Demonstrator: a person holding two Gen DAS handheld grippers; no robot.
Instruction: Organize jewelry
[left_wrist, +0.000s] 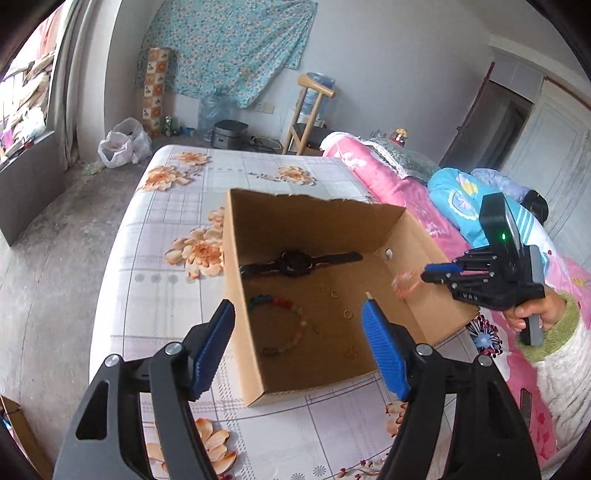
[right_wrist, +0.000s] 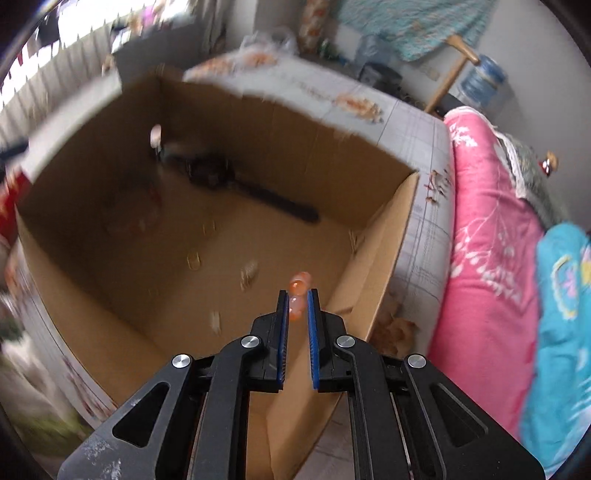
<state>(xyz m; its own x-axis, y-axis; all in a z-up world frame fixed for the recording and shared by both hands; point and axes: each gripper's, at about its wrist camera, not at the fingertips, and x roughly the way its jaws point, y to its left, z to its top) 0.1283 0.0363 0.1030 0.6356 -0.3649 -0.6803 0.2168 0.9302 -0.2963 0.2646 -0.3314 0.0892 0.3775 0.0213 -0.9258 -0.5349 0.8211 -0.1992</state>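
Gripping orange bracelet (right_wrist: 297, 297) over box (right_wrist: 384, 236).

A bed (left_wrist: 162, 236) covered by a pale checked sheet printed with orange flowers carries everything. An open cardboard box (left_wrist: 236, 295) sits directly on the sheet, near the bed's middle. To the right of the box, a rolled pink quilt (left_wrist: 373, 173) lies along the bed's side, and a bright blue quilt (left_wrist: 454, 195) rests just beyond it. A grey lace-edged pillow (left_wrist: 402, 158) lies behind the box, against the pink quilt.
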